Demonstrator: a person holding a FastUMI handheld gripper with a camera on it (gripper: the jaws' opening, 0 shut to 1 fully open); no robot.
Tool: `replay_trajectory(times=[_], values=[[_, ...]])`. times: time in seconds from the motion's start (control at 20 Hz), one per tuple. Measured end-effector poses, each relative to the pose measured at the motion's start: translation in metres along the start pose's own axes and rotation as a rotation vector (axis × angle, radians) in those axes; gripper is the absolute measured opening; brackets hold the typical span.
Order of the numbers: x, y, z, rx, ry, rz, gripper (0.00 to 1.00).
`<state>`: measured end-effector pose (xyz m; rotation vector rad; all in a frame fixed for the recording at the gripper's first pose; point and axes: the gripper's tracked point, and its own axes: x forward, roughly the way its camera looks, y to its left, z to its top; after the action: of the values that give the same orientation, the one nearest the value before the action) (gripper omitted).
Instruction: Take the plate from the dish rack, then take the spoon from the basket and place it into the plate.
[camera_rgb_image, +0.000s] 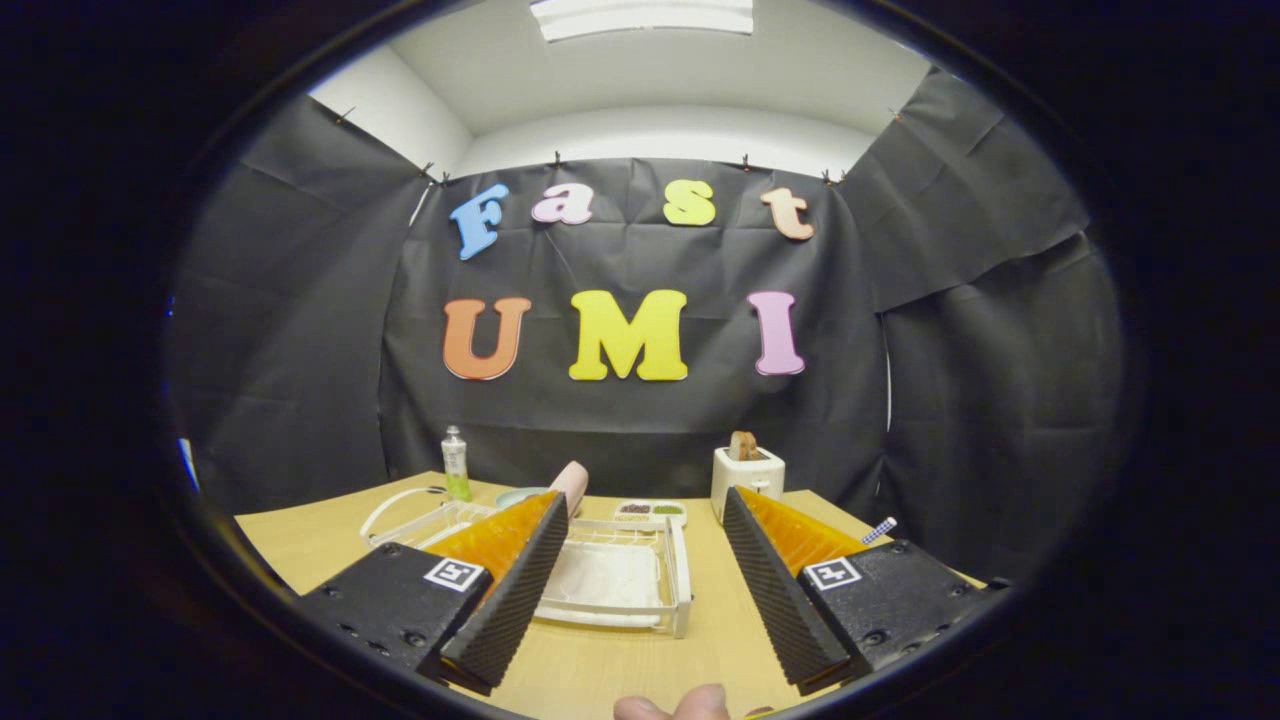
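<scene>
Two fingers spread wide and holding nothing, that's where my gripper (640, 560) is right now, so I'd say the job has barely started. Between the fingers, just ahead, sits the white dish rack (680, 575) on the wooden table (620, 670). Something flat and white lies inside it, which I'm guessing is the plate (605, 580), though I can't be sure from here. If so, it's untouched and hasn't left the rack.

To the rack's far left there's a white wire thing with a looped handle, probably the basket (400, 510). I can't make out a spoon in it; the left finger covers part of it. Beyond the rack I see a green bottle (456, 465), a pink roll (571, 482), a small tray (650, 511) with bits of food, and a white toaster (748, 478) with toast sticking up. A fingertip (675, 705) pokes in right below the gripper.

So everything's left: grab plate, set it down, fetch spoon, drop it in.
</scene>
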<state>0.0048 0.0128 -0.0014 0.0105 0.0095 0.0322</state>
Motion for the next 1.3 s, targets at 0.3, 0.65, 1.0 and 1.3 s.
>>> replay_trajectory(times=[0.3, 0.65, 1.0, 1.3], values=[[0.001, 0.002, 0.001, 0.006, 0.009, -0.002, 1.00], [0.008, 0.014, 0.017, -0.009, 0.054, 0.060, 1.00], [0.049, 0.031, 0.067, -0.052, 0.128, 0.162, 1.00], [0.101, 0.047, 0.086, -0.068, 0.304, 0.229, 1.00]])
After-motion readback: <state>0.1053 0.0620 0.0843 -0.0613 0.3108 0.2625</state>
